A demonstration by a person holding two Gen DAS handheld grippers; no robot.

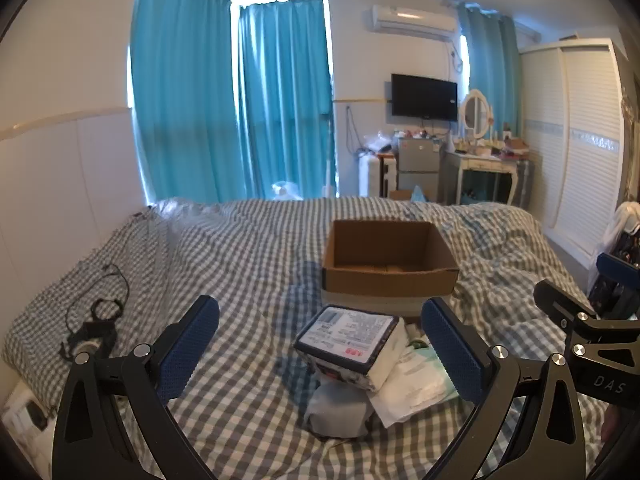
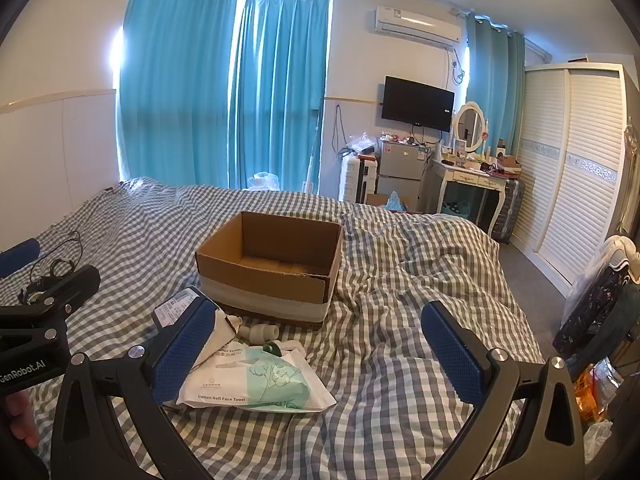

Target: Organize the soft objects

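While both grippers hover over a checked bed (image 1: 248, 248), the left gripper (image 1: 320, 348) and right gripper (image 2: 320, 348) each have wide jaws holding nothing. Soft packs (image 1: 352, 340), including a face towel pack (image 2: 260, 384), lie just before an open cardboard box (image 2: 272, 264).

A home bedroom: a bed with a grey-and-white checked cover (image 1: 248, 248) fills the near view, teal curtains (image 1: 232, 100) hang far left, a white louvred wardrobe (image 2: 576, 152) stands right, a black wall-mounted television (image 2: 418, 103) beyond.
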